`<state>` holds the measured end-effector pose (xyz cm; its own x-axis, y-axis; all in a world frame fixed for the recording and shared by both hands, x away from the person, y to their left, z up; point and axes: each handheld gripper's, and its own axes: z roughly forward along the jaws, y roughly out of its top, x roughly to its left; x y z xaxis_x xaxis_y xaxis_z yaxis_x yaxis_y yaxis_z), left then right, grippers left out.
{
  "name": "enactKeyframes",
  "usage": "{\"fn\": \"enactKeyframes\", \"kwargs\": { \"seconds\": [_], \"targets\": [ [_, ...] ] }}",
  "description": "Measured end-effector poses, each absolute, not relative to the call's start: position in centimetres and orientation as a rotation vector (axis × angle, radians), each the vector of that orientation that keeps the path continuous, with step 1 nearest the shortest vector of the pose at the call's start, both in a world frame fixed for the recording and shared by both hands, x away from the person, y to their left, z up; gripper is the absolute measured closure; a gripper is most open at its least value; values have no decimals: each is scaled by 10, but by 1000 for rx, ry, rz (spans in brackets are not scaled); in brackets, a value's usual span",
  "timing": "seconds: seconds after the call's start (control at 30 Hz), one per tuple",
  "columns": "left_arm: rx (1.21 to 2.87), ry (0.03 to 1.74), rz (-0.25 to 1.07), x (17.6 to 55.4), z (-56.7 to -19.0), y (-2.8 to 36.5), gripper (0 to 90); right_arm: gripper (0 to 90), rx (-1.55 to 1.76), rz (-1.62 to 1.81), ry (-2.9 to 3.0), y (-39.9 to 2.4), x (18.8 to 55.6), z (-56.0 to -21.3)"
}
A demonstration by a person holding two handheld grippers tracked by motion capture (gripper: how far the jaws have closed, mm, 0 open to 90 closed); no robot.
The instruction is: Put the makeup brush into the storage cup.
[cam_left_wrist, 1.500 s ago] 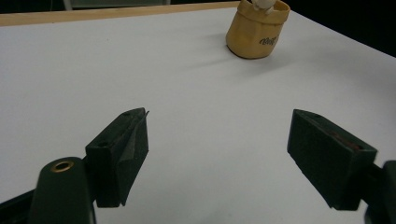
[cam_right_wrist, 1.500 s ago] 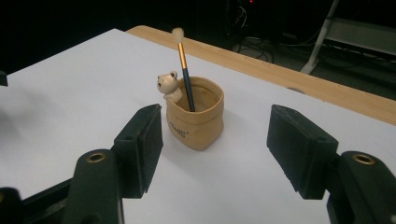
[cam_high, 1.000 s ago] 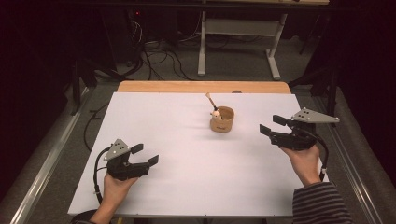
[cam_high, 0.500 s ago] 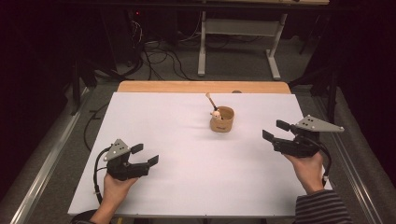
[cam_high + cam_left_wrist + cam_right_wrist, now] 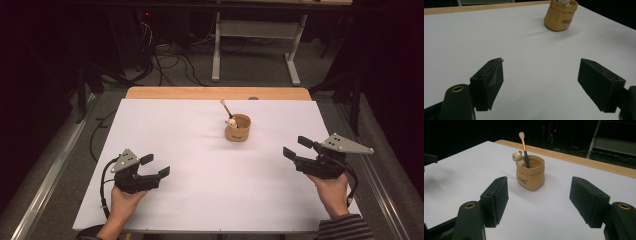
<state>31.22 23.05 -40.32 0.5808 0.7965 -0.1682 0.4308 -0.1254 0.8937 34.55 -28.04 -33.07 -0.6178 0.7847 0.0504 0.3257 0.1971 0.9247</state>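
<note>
A tan sack-shaped pot (image 5: 238, 127) stands on the white table top (image 5: 200, 150), right of the middle and toward the far side. A small bear figure (image 5: 518, 157) and a brush (image 5: 524, 145) stick out of it. My left gripper (image 5: 156, 166) rests near the front left, open, nothing between its jaws; the pot (image 5: 560, 16) lies far ahead of it on the right. My right gripper (image 5: 297, 147) is held at the front right, open and empty, pointing at the pot (image 5: 530, 176) from a short distance.
A wooden strip (image 5: 215, 93) borders the table's far edge. Beyond it on the floor are a white desk frame (image 5: 255, 50) and loose cables (image 5: 165, 60). Both hands sit close to the front edge.
My right gripper has drawn back toward the front edge, away from the pot. The left gripper has stayed in place.
</note>
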Motion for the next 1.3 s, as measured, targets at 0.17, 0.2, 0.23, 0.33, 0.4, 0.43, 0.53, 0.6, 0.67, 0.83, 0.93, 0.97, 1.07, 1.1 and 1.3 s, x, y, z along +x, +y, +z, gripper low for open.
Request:
{"fn": "enactKeyframes", "kwargs": {
  "seconds": [0.17,0.2,0.23,0.33,0.4,0.43,0.53,0.6,0.67,0.83,0.93,0.97,1.07,1.1,1.3],
  "targets": [
    [1755,1013,434,312,-403,230,212,329,1040,1423,2036,-282,341,-336],
    [1755,1013,433,312,-403,230,212,328,1038,1425,2032,-282,340,-336],
    [1755,1013,432,312,-403,230,212,328,1032,1425,2033,-283,340,-337],
    [1753,1013,434,312,-403,230,212,328,1036,1435,2024,-284,337,-340],
    [1754,1012,434,312,-403,230,212,328,1036,1440,2016,-285,335,-342],
    [1754,1012,434,312,-403,230,212,328,1041,1444,2011,-285,334,-343],
    [1753,1013,435,312,-403,230,212,328,1045,1451,2006,-286,332,-345],
    [1754,1013,433,312,-403,230,212,328,1039,1447,2004,-287,331,-345],
    [1756,1013,433,312,-403,230,212,328,1038,1451,1999,-287,330,-346],
    [1752,1014,435,312,-403,231,212,328,1036,1461,1996,-288,327,-349],
    [1750,1015,435,312,-403,231,212,328,1041,1464,1997,-288,325,-350],
    [1750,1015,434,312,-403,231,212,328,1046,1466,1996,-289,323,-351],
    [1752,1017,432,312,-403,231,211,328,1045,1469,1994,-290,321,-353],
    [1751,1016,433,312,-403,231,211,328,1054,1469,1993,-290,320,-353],
    [1748,1017,433,312,-403,231,211,327,1061,1474,1999,-290,317,-360]
  ]
}}
